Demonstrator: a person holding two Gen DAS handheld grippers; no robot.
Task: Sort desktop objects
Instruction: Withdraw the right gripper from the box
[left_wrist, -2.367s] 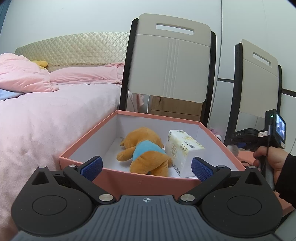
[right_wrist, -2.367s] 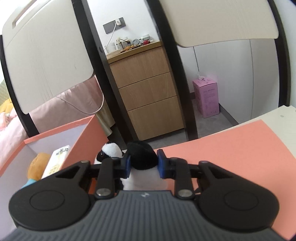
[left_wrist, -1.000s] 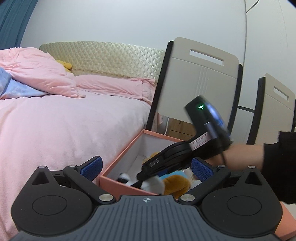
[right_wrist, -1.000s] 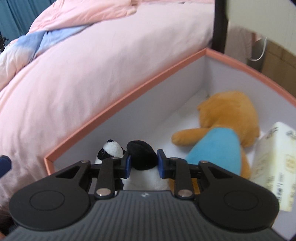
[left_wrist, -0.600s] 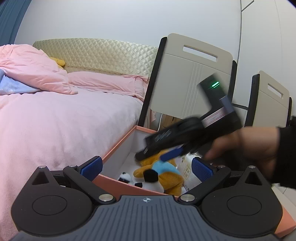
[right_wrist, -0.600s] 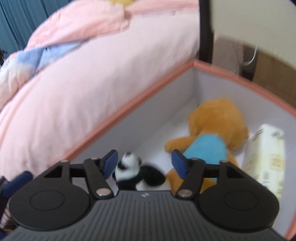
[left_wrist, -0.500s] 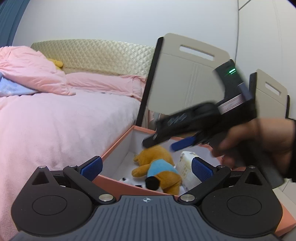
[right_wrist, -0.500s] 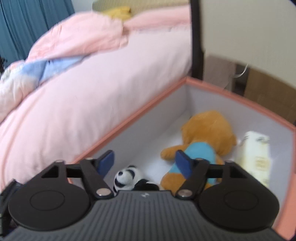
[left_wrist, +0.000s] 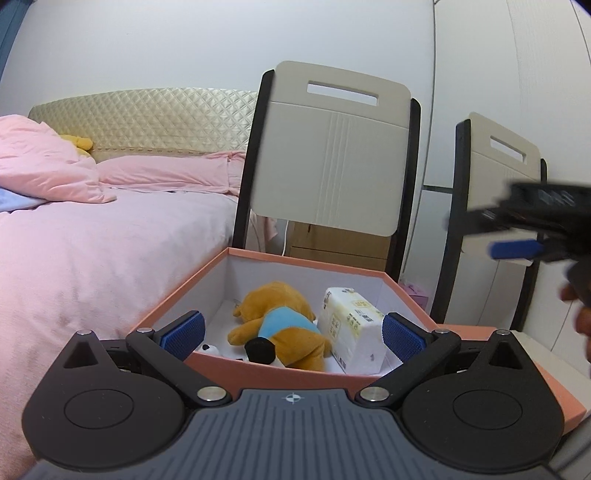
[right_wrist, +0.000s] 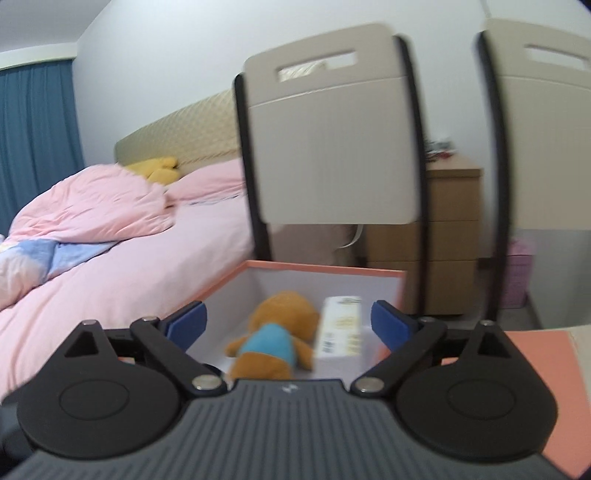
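A pink box (left_wrist: 288, 363) with white inner walls stands in front of me. In it lie an orange plush bear in a blue shirt (left_wrist: 280, 321), a white tissue pack (left_wrist: 351, 325) and a small panda plush (left_wrist: 258, 350) by the near wall. My left gripper (left_wrist: 291, 334) is open and empty above the box's near edge. My right gripper (right_wrist: 288, 325) is open and empty, up and back from the box (right_wrist: 325, 267); it also shows blurred at the right of the left wrist view (left_wrist: 517, 249). The bear (right_wrist: 277, 332) and tissue pack (right_wrist: 338, 328) show in the right wrist view.
Two chairs (left_wrist: 332, 155) with beige backs stand behind the box. A bed with pink covers (left_wrist: 92, 236) lies to the left. A wooden drawer unit (right_wrist: 450, 236) is behind the chairs. The box's pink lid (right_wrist: 543, 373) lies flat to the right.
My right gripper opened and dropped the panda plush into the box, then rose and pulled away to the right. My left gripper stayed open near the box's front.
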